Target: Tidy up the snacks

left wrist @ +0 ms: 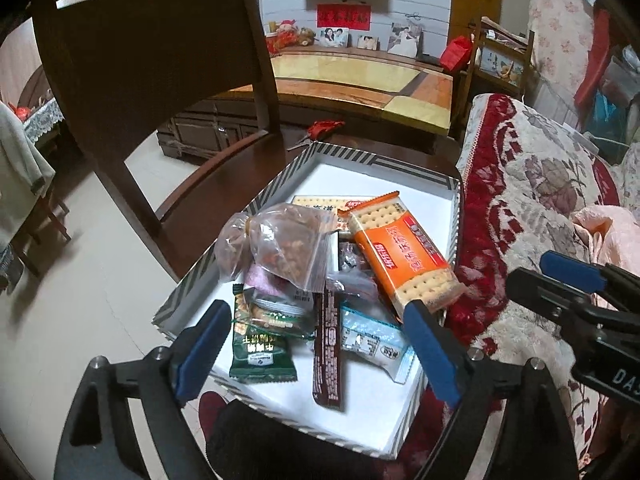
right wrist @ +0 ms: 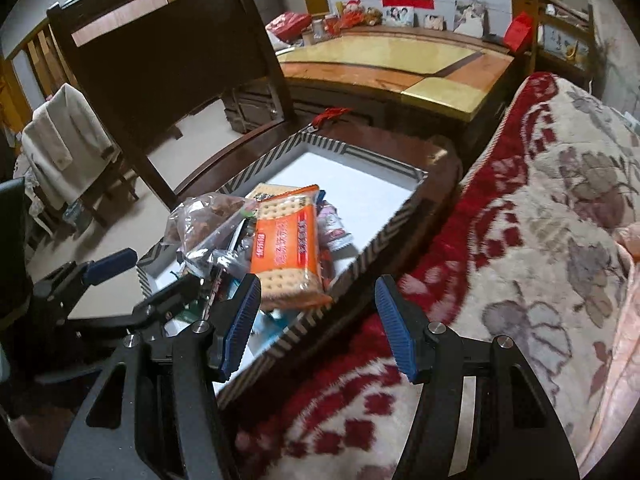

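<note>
Your left gripper (left wrist: 316,348) is hovering with its jaws spread wide and holding nothing, straddling the near end of the snack pile; your right gripper (right wrist: 320,324) is likewise gaping and empty, hanging over the near right wall of the striped box (left wrist: 180,292) and the floral blanket (right wrist: 520,260) beside it; the box is sitting on a dark wooden chair (left wrist: 224,168), pressed close against that blanket.

Closest to your left fingers, the green packet (left wrist: 262,350), the long brown bar (left wrist: 328,344) and the pale blue sachet (left wrist: 376,340) are lying flat and overlapping; just beyond them the clear bag of nuts (left wrist: 276,248) is slumping on top of smaller wrappers, and the orange cracker pack (left wrist: 404,248) is leaning across the heap with its near end propped up toward the right wall; a second cracker pack (left wrist: 320,202) is peeking out behind; the far half of the box is showing bare white floor.

You are risking a double grab here, since the wrappers are overlapping and glossy; closing on the brown bar could drag the sachet along; nudging the tilted cracker pack could tip it over the wall onto the blanket; squeezing it hard would probably be cracking the biscuits; the nut bag looks slack and may be slipping from a shallow pinch.
</note>
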A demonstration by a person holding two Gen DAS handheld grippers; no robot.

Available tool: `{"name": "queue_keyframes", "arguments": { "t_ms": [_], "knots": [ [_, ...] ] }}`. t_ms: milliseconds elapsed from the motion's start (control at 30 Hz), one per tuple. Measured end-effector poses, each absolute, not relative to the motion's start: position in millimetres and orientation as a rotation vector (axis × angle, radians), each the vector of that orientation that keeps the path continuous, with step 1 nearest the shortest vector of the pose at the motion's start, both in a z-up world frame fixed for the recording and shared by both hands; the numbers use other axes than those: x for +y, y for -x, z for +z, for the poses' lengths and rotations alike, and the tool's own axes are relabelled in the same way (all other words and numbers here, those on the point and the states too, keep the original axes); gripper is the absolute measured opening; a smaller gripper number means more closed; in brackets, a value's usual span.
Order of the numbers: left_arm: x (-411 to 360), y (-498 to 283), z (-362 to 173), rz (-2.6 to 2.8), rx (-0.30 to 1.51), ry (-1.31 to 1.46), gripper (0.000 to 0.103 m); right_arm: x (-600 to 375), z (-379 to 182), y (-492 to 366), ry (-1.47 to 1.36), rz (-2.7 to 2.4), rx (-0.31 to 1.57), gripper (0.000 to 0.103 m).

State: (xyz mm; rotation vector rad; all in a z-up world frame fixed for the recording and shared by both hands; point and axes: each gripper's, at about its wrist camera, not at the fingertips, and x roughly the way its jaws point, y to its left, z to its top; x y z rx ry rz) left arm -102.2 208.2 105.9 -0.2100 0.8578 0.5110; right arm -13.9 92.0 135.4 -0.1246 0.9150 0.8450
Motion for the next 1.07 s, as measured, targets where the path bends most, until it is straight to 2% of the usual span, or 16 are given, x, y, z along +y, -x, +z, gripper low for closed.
{"name": "queue_keyframes", "arguments": {
  "t_ms": [1067],
  "knots": [
    [182,117,116,0.476,0.829,0.177,0.093,58,127,33,0.127,0.846,0.953,0.060]
  ]
}}
